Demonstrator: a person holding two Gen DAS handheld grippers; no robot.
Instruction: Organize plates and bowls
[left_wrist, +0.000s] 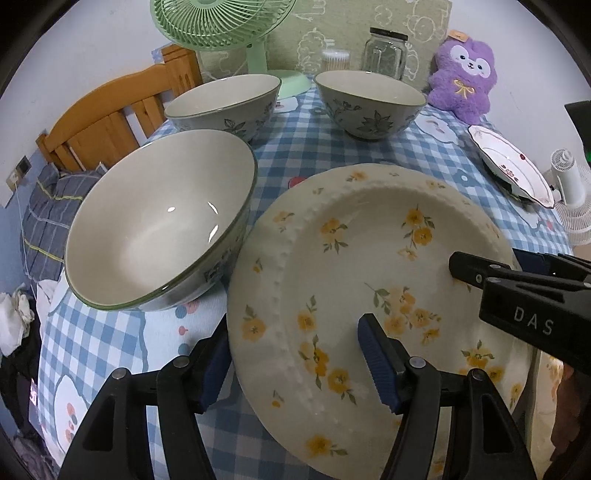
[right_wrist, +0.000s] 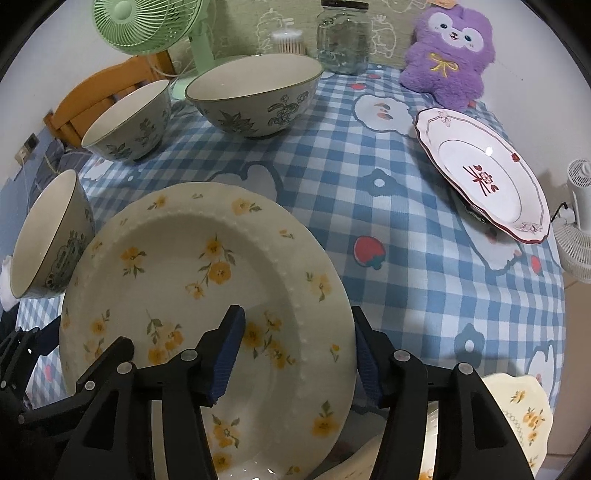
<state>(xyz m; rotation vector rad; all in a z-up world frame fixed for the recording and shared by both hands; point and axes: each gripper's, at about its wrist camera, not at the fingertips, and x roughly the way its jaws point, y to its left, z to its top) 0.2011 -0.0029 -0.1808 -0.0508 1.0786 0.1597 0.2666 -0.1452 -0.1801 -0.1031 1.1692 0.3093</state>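
Observation:
A cream plate with yellow flowers is held tilted above the table. My left gripper straddles its left rim, one finger under and one inside. My right gripper straddles its right rim the same way. Both look closed on the rim. Three grey-green flowered bowls stand on the checked cloth: a near one, a far left one and a far middle one. A white plate with red trim lies at the right.
A green fan, a glass jar and a purple plush toy stand at the back. More cream flowered dishes lie near the front right. A wooden bed frame is at left.

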